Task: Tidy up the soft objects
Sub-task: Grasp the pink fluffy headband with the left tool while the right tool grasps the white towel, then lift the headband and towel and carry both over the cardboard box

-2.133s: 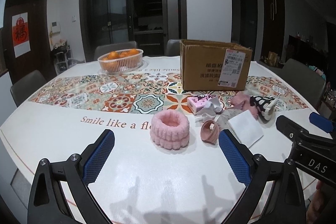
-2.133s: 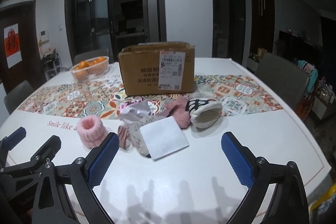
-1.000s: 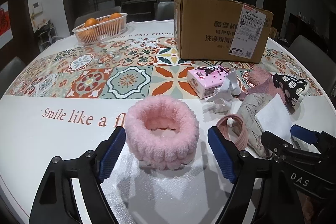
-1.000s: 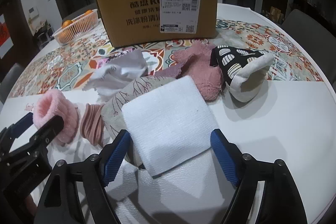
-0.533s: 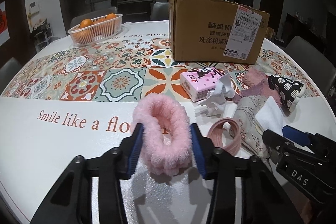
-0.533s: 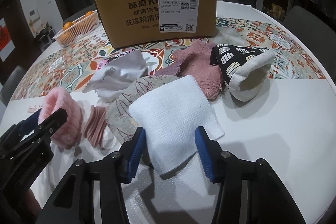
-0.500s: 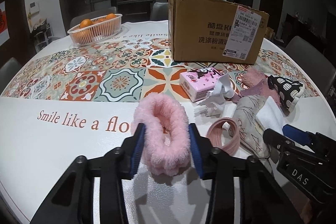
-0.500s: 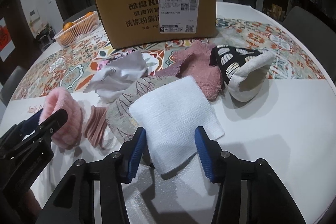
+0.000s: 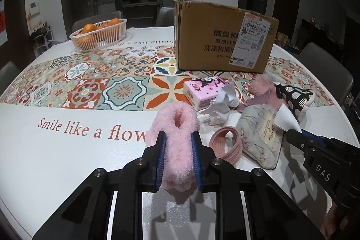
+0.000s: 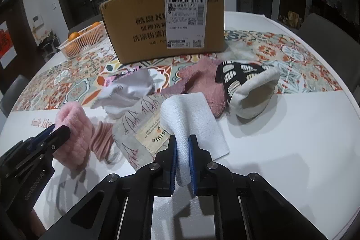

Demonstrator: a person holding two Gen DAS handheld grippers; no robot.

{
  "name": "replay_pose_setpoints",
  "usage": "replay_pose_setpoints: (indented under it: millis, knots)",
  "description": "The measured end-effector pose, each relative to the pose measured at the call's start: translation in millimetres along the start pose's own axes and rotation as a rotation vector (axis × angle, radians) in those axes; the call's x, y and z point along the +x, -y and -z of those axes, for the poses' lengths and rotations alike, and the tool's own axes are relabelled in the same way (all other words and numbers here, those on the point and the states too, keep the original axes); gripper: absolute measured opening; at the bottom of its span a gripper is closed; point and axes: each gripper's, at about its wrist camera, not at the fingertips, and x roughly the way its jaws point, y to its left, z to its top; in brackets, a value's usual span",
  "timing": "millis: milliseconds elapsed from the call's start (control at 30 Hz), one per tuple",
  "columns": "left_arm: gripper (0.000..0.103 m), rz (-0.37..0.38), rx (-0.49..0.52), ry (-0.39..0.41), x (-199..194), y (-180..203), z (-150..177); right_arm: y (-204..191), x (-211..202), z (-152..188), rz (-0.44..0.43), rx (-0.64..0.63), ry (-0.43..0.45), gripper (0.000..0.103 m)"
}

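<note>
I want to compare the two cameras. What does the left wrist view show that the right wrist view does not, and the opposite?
Only the left wrist view shows the left tool shut on the fluffy pink headband, the full "Smile like a flow" lettering, and the face of the pink tissue pack.

Only the right wrist view shows the right tool shut on the white cloth, and the open cream inside of the black-patterned pouch.

Both show the cardboard box, the orange basket and the ribbed pink band.
</note>
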Motion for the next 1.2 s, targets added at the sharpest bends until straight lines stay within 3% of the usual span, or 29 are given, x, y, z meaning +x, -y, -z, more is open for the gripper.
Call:
replay_pose_setpoints:
  millis: [467, 1200]
  knots:
    - [0.023, 0.075, -0.011, 0.049, -39, 9, -20, -2, -42, -13, -0.035, 0.006, 0.095, 0.011]
    - [0.023, 0.155, 0.058, 0.275, -89, 32, -103, -1, -93, -77, -0.104, 0.012, 0.289, 0.011]
